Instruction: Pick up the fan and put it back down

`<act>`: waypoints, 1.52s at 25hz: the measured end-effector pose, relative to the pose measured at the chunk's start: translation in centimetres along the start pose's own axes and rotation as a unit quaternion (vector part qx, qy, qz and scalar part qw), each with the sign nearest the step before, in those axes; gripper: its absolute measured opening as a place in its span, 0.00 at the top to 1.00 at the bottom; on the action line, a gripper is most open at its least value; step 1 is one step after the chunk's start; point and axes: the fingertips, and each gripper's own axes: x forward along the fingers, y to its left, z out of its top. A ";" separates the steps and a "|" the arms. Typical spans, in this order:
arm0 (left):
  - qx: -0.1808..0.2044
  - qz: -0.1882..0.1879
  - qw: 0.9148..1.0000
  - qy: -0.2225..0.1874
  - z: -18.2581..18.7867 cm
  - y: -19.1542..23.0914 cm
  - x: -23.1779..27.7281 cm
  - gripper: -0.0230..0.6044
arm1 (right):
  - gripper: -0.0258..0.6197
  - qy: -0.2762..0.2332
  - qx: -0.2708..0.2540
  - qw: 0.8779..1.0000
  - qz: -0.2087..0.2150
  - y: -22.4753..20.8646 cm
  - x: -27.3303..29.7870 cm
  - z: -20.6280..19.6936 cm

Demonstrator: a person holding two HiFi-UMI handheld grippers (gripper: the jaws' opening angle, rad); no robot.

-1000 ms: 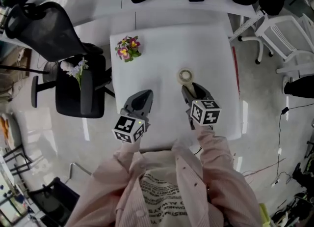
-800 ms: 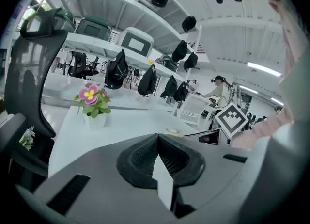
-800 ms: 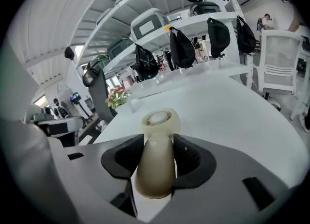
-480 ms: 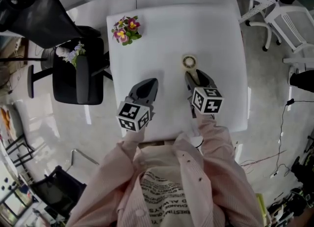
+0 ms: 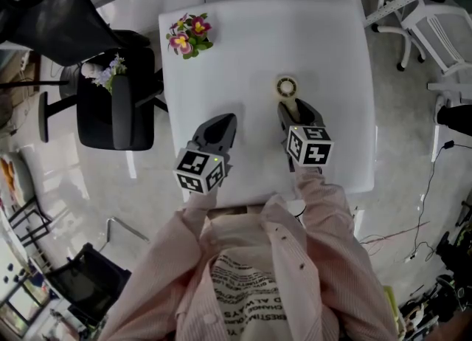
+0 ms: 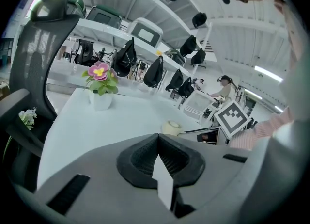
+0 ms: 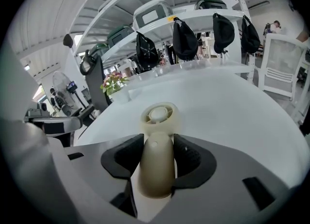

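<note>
1. White surface [image 5: 251, 44]: carries all items.
2. Right gripper [image 5: 293, 113]: jaws clamped on the fan's handle. Left gripper [image 5: 218, 127]: jaws together, empty.
3. White flower pot [image 6: 100, 100]: holds a pink-flowered plant, well apart at the far corner.
4. Cream handheld fan [image 7: 156, 157]: low at the surface, contact unclear. Judged light, rigid, smooth plastic; handle is the proper hold, grille fragile.

The small cream plastic hand fan [image 7: 156, 162] looks smooth and faintly satin between the ribbed black rubber pads [image 7: 190, 157] of the matt grey plastic right gripper [image 7: 158, 138]. The white table top [image 5: 258, 37] is smooth and softly glossy. At 10 o'clock stands a black mesh-backed office chair [image 5: 55, 15].
</note>
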 end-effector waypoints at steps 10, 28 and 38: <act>-0.005 -0.002 1.000 0.000 -0.3 -0.1 -0.3 0.96 | 0.67 0.019 -0.014 1.000 -0.018 0.2 0.3 -0.9; -0.001 -0.004 1.000 -0.014 0.1 -1.2 -1.3 0.96 | 0.67 -0.012 -0.039 0.999 -0.027 0.7 -0.6 0.0; 0.006 -0.008 0.999 -0.040 1.5 -3.1 -3.5 0.96 | 0.89 -0.064 -0.065 0.995 -0.042 1.6 -4.8 2.3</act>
